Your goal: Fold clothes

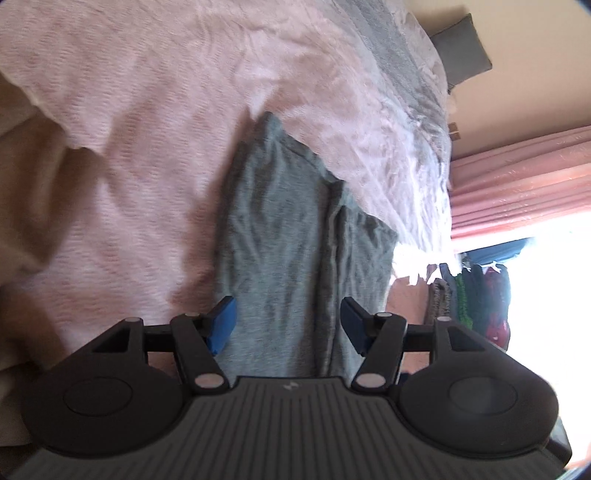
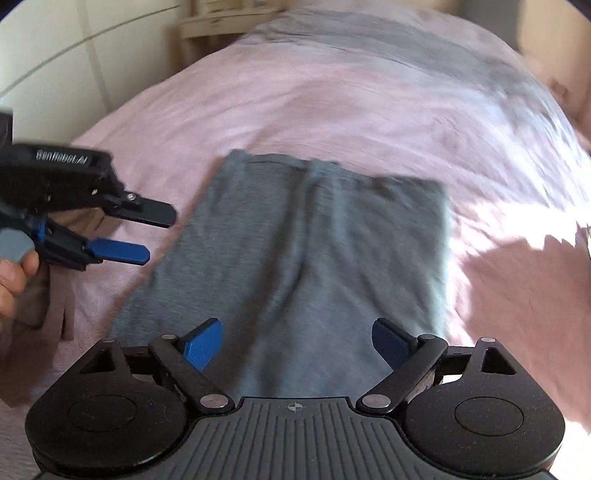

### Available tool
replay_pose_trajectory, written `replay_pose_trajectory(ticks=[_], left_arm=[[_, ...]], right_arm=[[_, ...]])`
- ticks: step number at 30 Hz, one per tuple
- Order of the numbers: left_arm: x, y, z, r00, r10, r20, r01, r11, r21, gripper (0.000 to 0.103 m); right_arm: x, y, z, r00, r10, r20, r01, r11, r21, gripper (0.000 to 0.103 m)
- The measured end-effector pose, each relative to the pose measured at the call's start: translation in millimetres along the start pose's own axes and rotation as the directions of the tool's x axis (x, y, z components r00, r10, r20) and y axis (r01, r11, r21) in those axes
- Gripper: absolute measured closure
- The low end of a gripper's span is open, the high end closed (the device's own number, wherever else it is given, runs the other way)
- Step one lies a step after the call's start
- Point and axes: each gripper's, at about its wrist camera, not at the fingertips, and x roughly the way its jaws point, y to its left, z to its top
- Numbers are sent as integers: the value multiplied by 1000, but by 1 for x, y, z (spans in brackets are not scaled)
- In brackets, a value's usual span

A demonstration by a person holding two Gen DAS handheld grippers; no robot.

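A grey garment (image 2: 295, 251), folded lengthwise into a long strip, lies flat on the pink bed cover (image 2: 332, 103). It also shows in the left wrist view (image 1: 280, 236), with a seam running down it. My left gripper (image 1: 288, 325) is open and empty, hovering over the garment's near end. In the right wrist view the left gripper (image 2: 155, 234) sits at the garment's left edge, jaws apart. My right gripper (image 2: 297, 343) is open and empty above the garment's near end, its blue pads (image 2: 203, 343) spread wide.
The bed cover (image 1: 147, 147) fills most of both views. A grey pillow (image 1: 461, 48) lies at the bed's far end. Pink curtains (image 1: 524, 184) and a bright window stand beside the bed, with hanging clothes (image 1: 476, 295) below. White furniture (image 2: 221, 22) stands beyond the bed.
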Motion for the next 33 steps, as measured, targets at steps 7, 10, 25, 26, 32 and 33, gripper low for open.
replay_pose_trajectory(ticks=[7, 10, 25, 26, 32, 33], left_arm=[[69, -27, 12, 994, -73, -87, 74, 997, 17, 46], [97, -30, 20, 993, -61, -97, 63, 998, 9, 46], [137, -43, 44, 998, -54, -35, 56, 996, 63, 101], [131, -48, 43, 999, -45, -24, 48, 994, 100, 101], [83, -74, 50, 999, 16, 41, -27, 965, 262, 101], [75, -73, 53, 998, 30, 50, -43, 960, 276, 101]], right_arm=[[24, -150, -29, 1000, -4, -20, 15, 809, 587, 28], [46, -205, -38, 993, 100, 56, -105, 597, 795, 36], [126, -218, 37, 936, 323, 142, -320, 604, 730, 36], [126, -214, 43, 939, 318, 134, -314, 629, 711, 36], [123, -181, 71, 956, 281, 83, -275, 762, 586, 36], [124, -176, 75, 957, 280, 76, -272, 775, 570, 36]])
